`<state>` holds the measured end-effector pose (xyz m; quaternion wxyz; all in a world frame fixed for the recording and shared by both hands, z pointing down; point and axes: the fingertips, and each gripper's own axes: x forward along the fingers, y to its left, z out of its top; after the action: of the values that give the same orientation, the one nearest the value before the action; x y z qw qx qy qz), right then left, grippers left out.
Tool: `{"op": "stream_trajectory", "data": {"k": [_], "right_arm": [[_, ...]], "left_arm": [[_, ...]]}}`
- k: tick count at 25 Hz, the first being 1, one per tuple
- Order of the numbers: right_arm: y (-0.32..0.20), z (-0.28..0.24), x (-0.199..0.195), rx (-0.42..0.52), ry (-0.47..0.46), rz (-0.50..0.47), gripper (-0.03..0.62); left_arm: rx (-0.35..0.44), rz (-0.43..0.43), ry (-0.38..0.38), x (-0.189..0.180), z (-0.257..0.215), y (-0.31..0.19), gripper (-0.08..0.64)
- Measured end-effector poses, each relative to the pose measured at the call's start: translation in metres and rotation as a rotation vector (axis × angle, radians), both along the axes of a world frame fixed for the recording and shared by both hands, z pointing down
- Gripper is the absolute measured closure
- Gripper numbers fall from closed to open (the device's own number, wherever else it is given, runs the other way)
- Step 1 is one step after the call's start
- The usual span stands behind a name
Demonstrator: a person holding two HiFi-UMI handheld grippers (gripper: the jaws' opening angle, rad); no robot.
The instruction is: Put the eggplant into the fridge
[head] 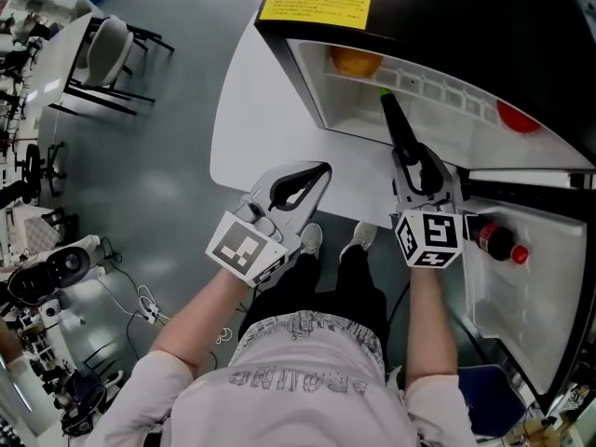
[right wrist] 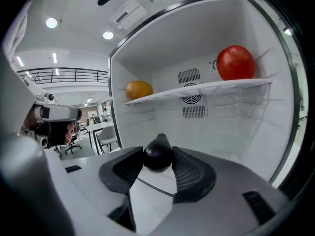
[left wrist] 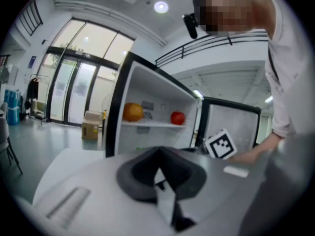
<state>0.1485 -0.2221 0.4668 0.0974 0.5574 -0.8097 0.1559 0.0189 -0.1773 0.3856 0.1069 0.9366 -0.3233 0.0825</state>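
A dark purple eggplant sits clamped between the pads of my right gripper, which is shut on it. Its tip points into the open fridge, below the white shelf. On that shelf lie an orange and a red apple. My left gripper hovers to the left of the fridge opening over the white table, jaws together with nothing between them.
The fridge door stands open at the right, with a red-capped bottle in its rack. Chairs and a table stand far left. Cabled equipment lies on the floor at lower left. The person's feet stand before the table.
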Motion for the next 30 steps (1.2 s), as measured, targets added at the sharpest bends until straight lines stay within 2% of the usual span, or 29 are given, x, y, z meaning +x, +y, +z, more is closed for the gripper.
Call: {"op": "stream_trajectory", "data": {"k": [12,30], "right_arm": [[-0.042,0.036,-0.005,0.005,0.057,0.024,0.413],[-0.078,0.077,-0.018,0.015,0.124,0.052,0.413]], "left_arm": [[-0.034,0.003,-0.034,-0.005,0.021,0.000,0.553],[-0.064,0.041,-0.095,0.003,0.057,0.000,0.552]]}}
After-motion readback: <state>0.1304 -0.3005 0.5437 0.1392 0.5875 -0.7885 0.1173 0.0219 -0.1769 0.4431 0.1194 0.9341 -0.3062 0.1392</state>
